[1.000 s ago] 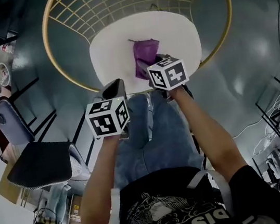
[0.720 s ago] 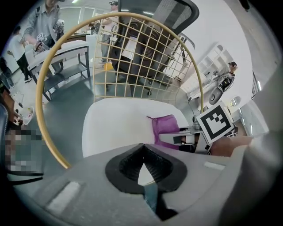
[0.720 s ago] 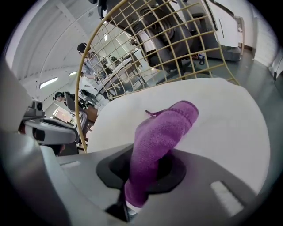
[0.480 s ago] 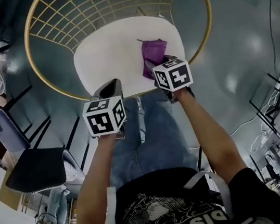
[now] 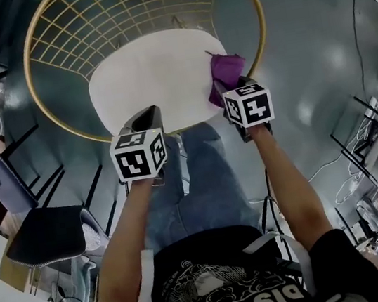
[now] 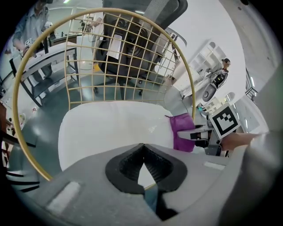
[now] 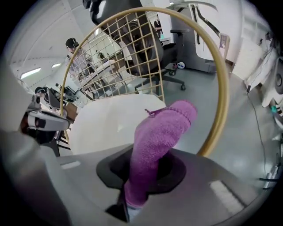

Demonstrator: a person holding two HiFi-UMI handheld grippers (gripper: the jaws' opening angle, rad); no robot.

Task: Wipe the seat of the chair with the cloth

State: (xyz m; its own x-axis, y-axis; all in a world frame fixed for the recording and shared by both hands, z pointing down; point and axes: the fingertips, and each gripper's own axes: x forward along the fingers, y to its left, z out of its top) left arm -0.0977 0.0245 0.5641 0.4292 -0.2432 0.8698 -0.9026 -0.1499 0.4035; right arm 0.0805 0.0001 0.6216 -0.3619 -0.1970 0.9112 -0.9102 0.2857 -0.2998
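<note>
nearest the onlooker, two bare forearms reach forward over blue jeans (image 5: 194,181), and each hand carries a gripper topped by a black-and-white marker cube (image 5: 140,154).

left gripper (image 5: 147,120): the jaws meet at the tips with nothing between them. a small diamond-shaped gap is left in the ribbed black pads, and the white cushion shows through it. this gripper hovers at the front-left edge of the seat (image 5: 148,75).

right gripper (image 5: 227,92): the jaws are clamped on one end of the cloth (image 5: 225,71). the cloth is purple terry with a nubbly pile and a stitched hem. it stands out of the jaws in a thick roll and folds over at the top. it sits at the right-hand edge of the seat, just beside the hoop (image 7: 225,84); whether it presses on the cushion cannot be told.

chair (image 5: 262,21): the seat is a smooth, rounded white pad cradled inside the brass-coloured hoop. a wire grid (image 6: 119,57) of the same colour curves up behind it as the back.

surroundings: the floor (image 5: 313,34) is dark, glossy grey and shows bright reflections. a black-cushioned office chair (image 5: 45,230) stands to the left, well apart from the seat. a thin cable (image 5: 353,7) runs across the floor to the right. beyond the grid stand a dark high-backed swivel chair (image 6: 132,39) and, further off, a person (image 6: 33,24) at a desk (image 6: 44,53).
</note>
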